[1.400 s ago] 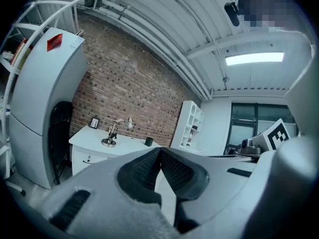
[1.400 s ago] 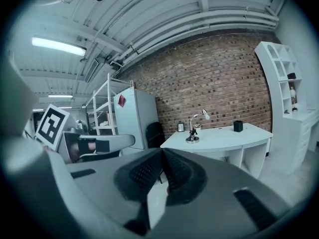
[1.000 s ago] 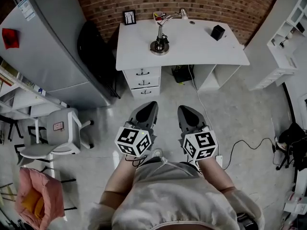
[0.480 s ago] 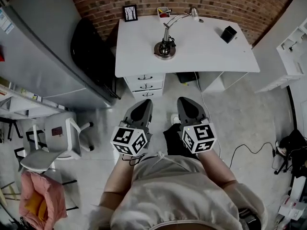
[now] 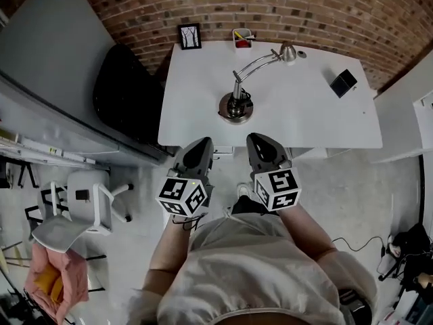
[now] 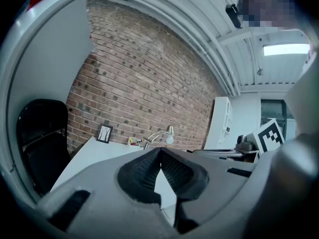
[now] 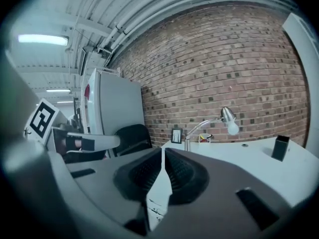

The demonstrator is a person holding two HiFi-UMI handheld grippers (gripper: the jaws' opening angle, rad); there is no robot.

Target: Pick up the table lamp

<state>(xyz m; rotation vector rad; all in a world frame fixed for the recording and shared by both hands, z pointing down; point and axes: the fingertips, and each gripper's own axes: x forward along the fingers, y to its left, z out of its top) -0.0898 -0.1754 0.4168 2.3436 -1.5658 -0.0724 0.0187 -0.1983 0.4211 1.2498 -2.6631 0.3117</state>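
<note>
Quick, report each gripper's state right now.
Left gripper: jaws closed, holding nothing.
Right gripper: jaws closed, holding nothing.

Bare desk point(image 5: 304, 117) before the table lamp point(image 5: 236, 105), black box point(image 5: 343, 82) well aside

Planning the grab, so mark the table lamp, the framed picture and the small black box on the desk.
table lamp point(image 5: 235, 107), head view, on its round metal base.
framed picture point(image 5: 190, 36), head view, middle of the print.
small black box point(image 5: 343, 82), head view, its top face.
</note>
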